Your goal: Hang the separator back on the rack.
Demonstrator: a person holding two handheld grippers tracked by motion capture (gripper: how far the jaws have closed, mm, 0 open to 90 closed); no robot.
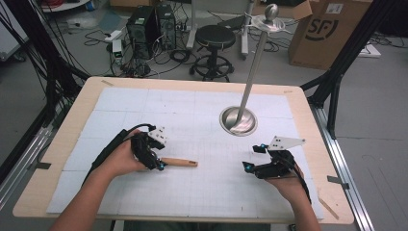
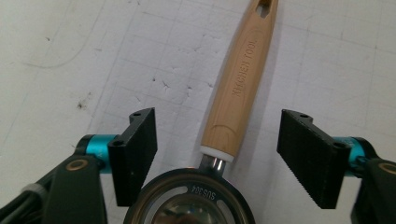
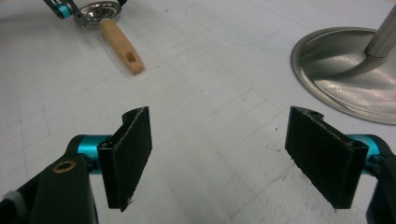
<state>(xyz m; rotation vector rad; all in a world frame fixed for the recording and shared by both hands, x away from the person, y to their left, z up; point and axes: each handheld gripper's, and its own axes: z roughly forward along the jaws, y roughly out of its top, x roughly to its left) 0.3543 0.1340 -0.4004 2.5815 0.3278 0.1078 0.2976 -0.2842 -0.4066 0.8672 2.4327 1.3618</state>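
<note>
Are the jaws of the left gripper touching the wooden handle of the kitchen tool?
Apart. In the left gripper view, the wooden handle lies between the jaws of the left gripper, with white mat visible on both sides of it.

a light wooden table (image 1: 86, 103) carried a white gridded mat (image 1: 192, 110) over most of its top. on the mat, a wooden-handled strainer (image 1: 179, 162) lay near left, and a metal stand's round base (image 1: 238, 121) sat far right of centre.
</note>
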